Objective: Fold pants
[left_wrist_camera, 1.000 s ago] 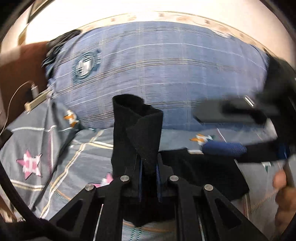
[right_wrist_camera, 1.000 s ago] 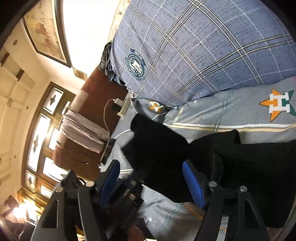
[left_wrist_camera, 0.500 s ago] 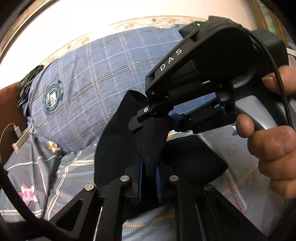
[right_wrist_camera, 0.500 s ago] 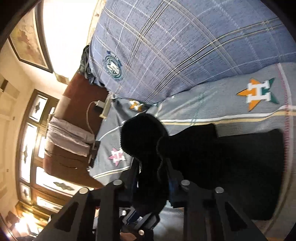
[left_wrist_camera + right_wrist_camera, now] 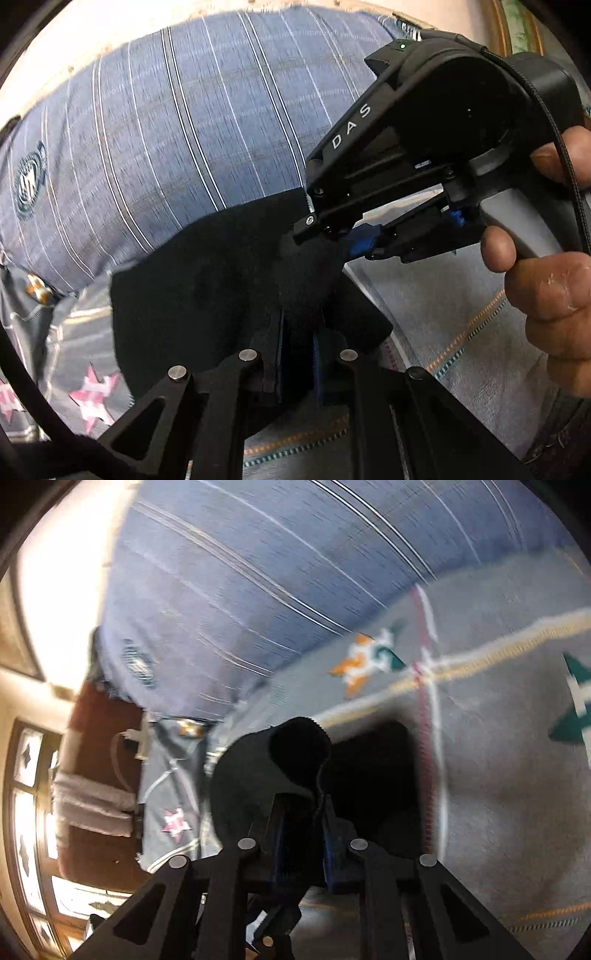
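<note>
The black pants (image 5: 207,280) lie bunched on a grey star-patterned bedspread (image 5: 461,295). My left gripper (image 5: 298,332) is shut on a fold of the black cloth, which rises between its fingers. My right gripper (image 5: 301,812) is shut on another fold of the pants (image 5: 291,749), lifted above the bed; it also shows in the left wrist view (image 5: 332,236), gripping the cloth just above the left gripper, with the hand (image 5: 546,273) on its handle.
A large blue plaid pillow (image 5: 177,129) lies behind the pants. A brown bedside surface (image 5: 96,738) with a cable and folded cloth is at the left. A window (image 5: 26,812) stands beyond it.
My right gripper was open a second ago; it closed on the pants beside the left gripper. Both now hold the cloth close together and have lifted it; the right view is blurred by motion.
</note>
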Available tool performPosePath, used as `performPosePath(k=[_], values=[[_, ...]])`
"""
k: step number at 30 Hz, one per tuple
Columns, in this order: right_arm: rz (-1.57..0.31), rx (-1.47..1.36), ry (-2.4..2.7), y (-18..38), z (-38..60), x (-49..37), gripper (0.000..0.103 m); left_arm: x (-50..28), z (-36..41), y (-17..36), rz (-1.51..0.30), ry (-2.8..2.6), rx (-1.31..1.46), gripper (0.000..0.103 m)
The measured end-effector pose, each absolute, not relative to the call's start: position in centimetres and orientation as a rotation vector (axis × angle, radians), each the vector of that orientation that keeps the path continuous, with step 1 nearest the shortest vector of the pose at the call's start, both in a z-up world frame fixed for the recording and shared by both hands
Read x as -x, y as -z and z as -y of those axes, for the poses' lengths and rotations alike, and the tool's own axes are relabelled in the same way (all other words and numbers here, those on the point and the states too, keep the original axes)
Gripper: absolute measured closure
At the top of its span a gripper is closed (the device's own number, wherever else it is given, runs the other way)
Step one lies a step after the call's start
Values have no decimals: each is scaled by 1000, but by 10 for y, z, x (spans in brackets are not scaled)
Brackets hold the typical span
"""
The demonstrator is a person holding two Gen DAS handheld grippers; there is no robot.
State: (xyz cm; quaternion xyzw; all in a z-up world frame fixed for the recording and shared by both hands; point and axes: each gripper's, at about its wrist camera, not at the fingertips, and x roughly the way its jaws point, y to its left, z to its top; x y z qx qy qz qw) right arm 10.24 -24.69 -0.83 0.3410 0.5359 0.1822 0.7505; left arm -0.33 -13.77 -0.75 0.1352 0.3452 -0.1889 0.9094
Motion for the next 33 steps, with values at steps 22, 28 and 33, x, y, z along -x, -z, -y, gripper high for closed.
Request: performPosePath(k=[22,28,33], values=[[-1062,-584,-362,-30,243,-66,51,-48,1,-12,-940,122,89,40],[-1186,-442,-275,-9,227,-67,93,-51,31,7,-931,82,-66,39],[-1154,-325,-191,-26,232,-54,100,-61,46,21,-912,56,-122,39]])
